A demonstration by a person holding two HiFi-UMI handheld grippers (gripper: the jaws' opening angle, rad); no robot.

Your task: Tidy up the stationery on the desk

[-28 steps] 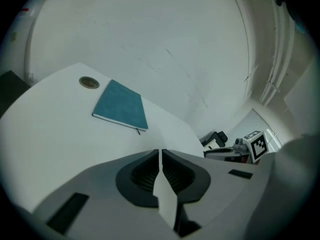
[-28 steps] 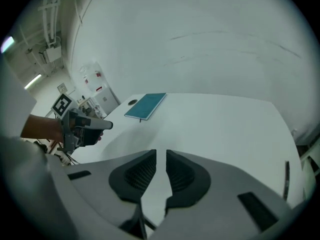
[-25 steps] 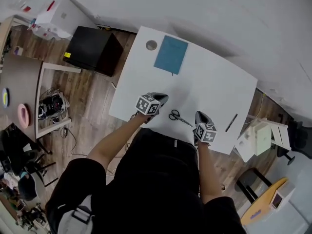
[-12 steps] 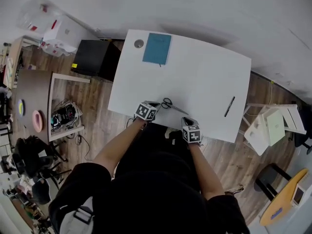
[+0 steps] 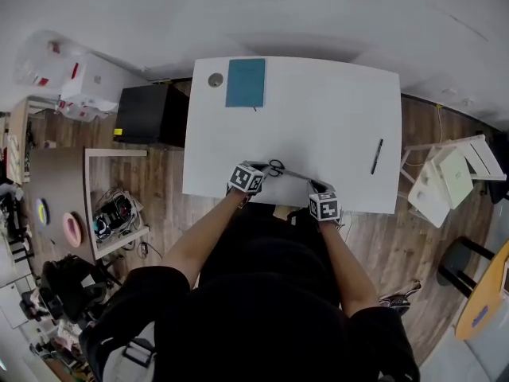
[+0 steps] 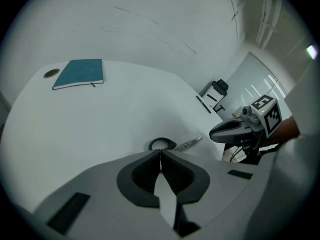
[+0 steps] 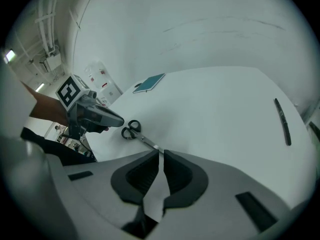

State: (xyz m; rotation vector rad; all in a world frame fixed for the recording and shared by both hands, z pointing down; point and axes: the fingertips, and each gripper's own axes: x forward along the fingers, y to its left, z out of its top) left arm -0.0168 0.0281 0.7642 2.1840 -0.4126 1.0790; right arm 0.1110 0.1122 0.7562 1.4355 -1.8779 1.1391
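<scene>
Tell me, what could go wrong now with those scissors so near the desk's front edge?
1. The scissors lie near the front edge of the desk, between the left tool and the right tool; a nudge might send them off towards the person.
2. Both tools are shut with their tips at the scissors, so unless one opens first, it would probably shove rather than grip.
</scene>
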